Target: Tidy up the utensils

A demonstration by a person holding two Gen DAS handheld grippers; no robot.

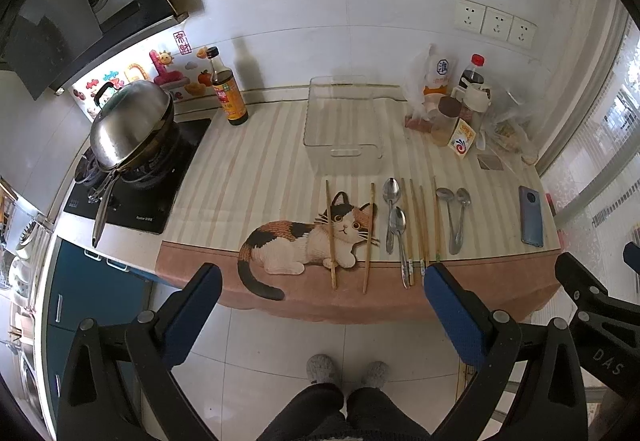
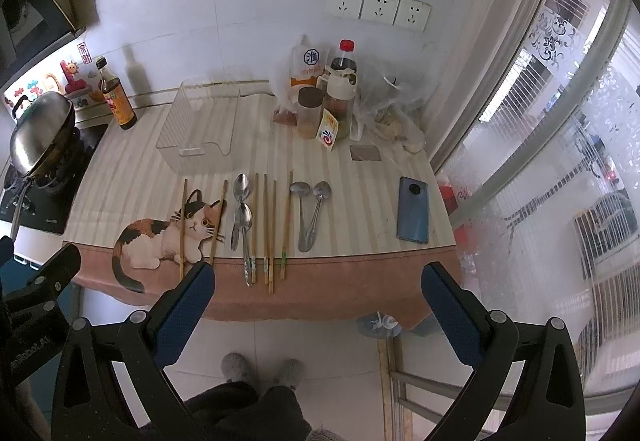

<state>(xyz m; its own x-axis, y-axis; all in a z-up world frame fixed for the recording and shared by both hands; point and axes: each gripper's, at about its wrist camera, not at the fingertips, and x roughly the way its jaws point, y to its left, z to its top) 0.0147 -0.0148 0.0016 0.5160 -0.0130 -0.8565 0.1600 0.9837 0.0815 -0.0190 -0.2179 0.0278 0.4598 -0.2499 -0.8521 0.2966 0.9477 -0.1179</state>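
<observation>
Several wooden chopsticks (image 1: 331, 235) (image 2: 182, 227) and metal spoons (image 1: 391, 213) (image 2: 241, 209) lie in a row on the striped cat-print table cover (image 1: 256, 169) (image 2: 132, 177). Two more spoons (image 1: 456, 219) (image 2: 312, 215) lie to the right. A clear plastic bin (image 1: 342, 127) (image 2: 200, 129) stands empty behind them. My left gripper (image 1: 322, 277) is open and empty, held in front of the table's near edge. My right gripper (image 2: 318, 277) is open and empty, also short of the edge. The right gripper's body shows at the right of the left wrist view.
A blue phone (image 1: 531, 215) (image 2: 414, 209) lies at the table's right. Bottles, jars and bags (image 1: 452, 109) (image 2: 324, 101) crowd the back right. A sauce bottle (image 1: 228, 89) (image 2: 116, 95) and a lidded wok (image 1: 128, 121) (image 2: 38, 133) on a stove stand left. A window is to the right.
</observation>
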